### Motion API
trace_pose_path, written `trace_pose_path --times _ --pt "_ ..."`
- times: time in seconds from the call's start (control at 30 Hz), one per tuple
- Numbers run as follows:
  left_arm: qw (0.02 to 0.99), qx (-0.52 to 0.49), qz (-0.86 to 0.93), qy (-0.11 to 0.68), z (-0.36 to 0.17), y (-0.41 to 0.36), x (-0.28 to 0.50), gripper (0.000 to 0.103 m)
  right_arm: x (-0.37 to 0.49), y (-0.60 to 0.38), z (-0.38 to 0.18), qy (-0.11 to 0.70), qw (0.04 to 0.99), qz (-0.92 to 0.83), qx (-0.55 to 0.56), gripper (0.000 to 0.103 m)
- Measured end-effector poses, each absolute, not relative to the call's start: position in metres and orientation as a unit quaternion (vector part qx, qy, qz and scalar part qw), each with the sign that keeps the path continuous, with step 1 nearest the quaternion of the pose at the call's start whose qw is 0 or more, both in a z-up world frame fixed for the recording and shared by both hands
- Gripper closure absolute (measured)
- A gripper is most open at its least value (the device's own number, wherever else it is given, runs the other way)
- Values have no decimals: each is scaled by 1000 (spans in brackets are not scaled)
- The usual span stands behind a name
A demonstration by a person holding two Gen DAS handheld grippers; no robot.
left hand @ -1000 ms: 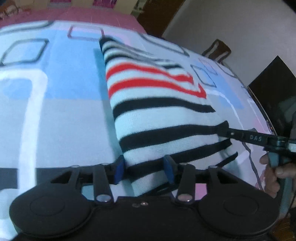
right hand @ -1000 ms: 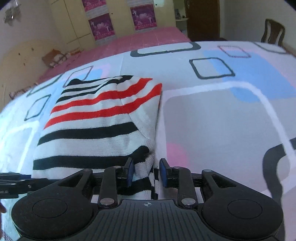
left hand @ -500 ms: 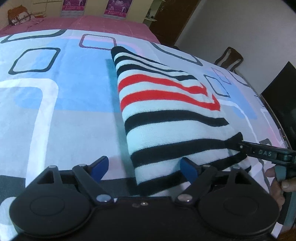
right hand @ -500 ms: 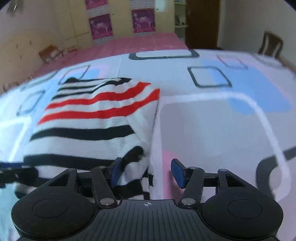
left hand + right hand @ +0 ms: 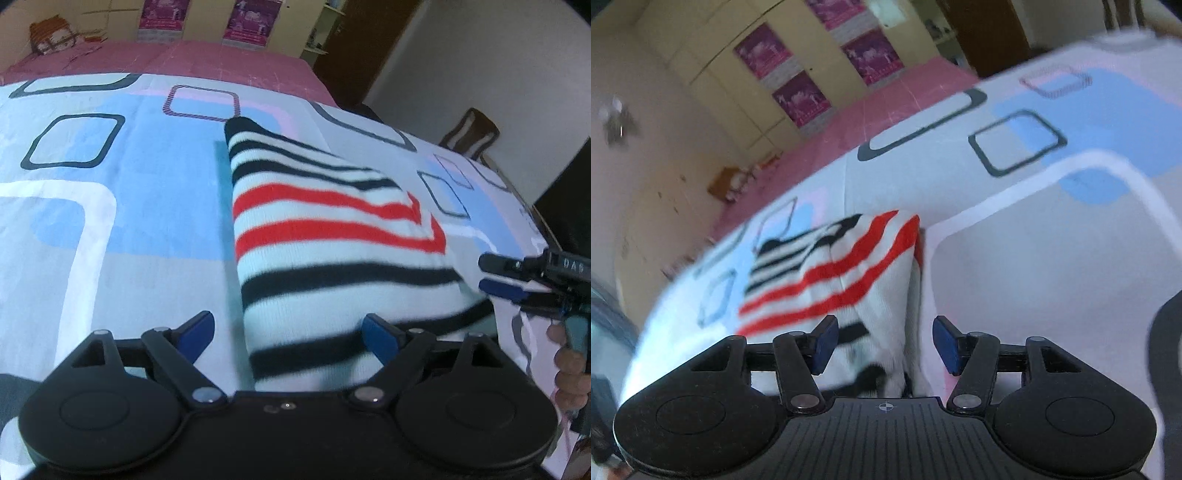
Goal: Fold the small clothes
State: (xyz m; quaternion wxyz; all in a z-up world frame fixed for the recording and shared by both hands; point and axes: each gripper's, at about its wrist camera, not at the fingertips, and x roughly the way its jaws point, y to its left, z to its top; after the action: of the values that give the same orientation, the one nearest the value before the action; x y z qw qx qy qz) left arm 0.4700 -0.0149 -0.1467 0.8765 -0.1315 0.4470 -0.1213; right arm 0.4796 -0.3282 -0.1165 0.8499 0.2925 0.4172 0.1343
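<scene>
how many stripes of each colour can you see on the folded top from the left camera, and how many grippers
Left wrist view, striped top on the bedsheet:
red stripes: 2
black stripes: about 6, the near ones partly hidden
grippers: 2, the left gripper and the right gripper, both open
Total: about 8 stripes, 2 grippers

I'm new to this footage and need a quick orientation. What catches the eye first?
The striped garment, white with black and red bands, lies folded on the patterned bedsheet. The left gripper stands open at its near edge, and the right gripper is open too, at the fabric's right side.
</scene>
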Motion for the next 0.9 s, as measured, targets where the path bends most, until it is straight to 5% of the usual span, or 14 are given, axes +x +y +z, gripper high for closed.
trace_pose_path --times 0.3,0.77,0.9 --pt "846 -216 -144 466 -156 0 500 26 513 -361 -157 459 777 171 396 46" --pt "832 -235 -141 482 -165 0 521 14 548 -358 -168 478 766 239 358 46" --pt "831 -237 -149 480 -169 2 522 15 555 -356 -171 487 757 260 349 37"
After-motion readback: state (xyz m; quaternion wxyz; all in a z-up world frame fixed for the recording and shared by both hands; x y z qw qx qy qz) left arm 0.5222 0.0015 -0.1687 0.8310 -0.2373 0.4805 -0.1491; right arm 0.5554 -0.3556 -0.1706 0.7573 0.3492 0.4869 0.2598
